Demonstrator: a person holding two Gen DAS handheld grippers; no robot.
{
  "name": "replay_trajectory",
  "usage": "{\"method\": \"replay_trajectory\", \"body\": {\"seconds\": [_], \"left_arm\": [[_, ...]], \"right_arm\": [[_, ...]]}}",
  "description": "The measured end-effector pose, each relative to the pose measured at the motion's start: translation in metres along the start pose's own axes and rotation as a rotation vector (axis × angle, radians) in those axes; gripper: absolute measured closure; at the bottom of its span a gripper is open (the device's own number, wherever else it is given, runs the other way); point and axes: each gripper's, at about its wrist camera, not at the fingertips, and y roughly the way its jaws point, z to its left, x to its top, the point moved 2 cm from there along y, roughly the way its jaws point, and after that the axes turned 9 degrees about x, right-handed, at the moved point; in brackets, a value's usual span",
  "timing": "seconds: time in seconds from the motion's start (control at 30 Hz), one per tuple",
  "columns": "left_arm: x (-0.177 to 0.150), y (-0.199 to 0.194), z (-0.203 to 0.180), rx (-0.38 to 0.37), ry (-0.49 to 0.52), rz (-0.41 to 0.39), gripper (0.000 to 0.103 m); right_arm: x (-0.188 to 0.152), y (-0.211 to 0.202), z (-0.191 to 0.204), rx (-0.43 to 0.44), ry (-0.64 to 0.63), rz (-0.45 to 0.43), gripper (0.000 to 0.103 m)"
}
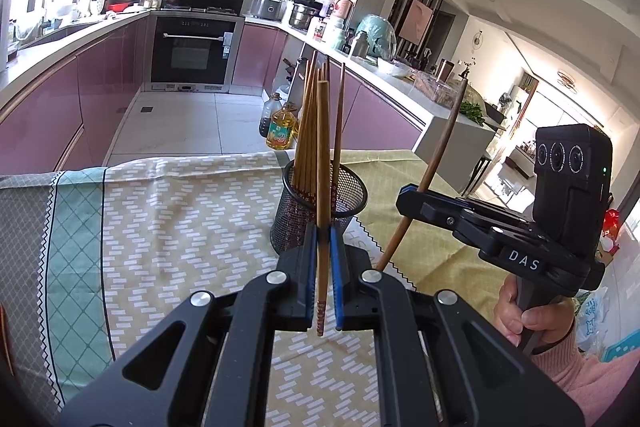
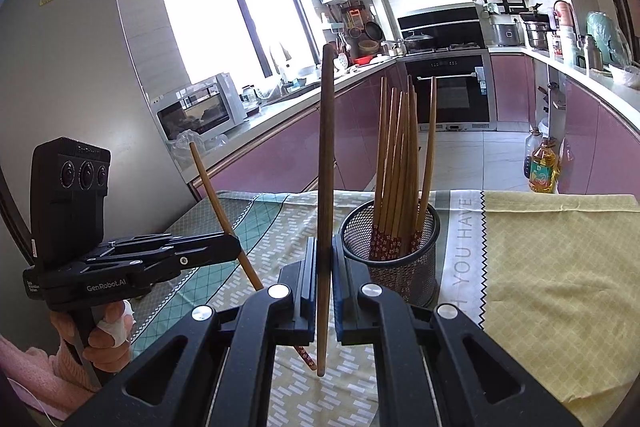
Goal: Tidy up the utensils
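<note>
Chopsticks everywhere you look on this table! Left gripper (image 1: 324, 247), black with blue pads, is clamped tight on a light brown wooden chopstick with a red patterned tip (image 1: 322, 163), holding it nearly upright, patterned end hanging below the jaws. Just beyond it, at twelve o'clock in the left wrist view, stands the round black wire-mesh holder (image 1: 348, 195), already stuffed with a bundle of matching brown chopsticks (image 1: 308, 131) standing up and fanning out at the top.

Over at three o'clock in that same view, the right gripper (image 1: 412, 199) is pinched on a darker brown wooden chopstick (image 1: 440, 147), which leans with its upper end away from the holder. A hand in a pink sleeve (image 1: 528, 319) grips the handle below it.

Switch to the right wrist view: the dark chopstick (image 2: 326, 187) runs straight up between the closed pads, its lower end poking out beneath. The mesh holder (image 2: 424, 223) sits at one o'clock, near the jaws, apart from them. At nine o'clock the left gripper (image 2: 236, 247) shows side-on, its chopstick (image 2: 224, 211) slanting through it, patterned tip down low. All of it hovers over a patterned cloth in green, yellow and grey (image 2: 560, 267) covering the table.
</note>
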Motion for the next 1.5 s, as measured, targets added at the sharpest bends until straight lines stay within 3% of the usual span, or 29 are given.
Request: {"method": "replay_trajectory", "body": {"seconds": [1.5], "left_arm": [[0.013, -0.003, -0.008, -0.009, 0.040, -0.037, 0.096]], "right_arm": [[0.016, -0.008, 0.001, -0.021, -0.020, -0.042, 0.097]]}}
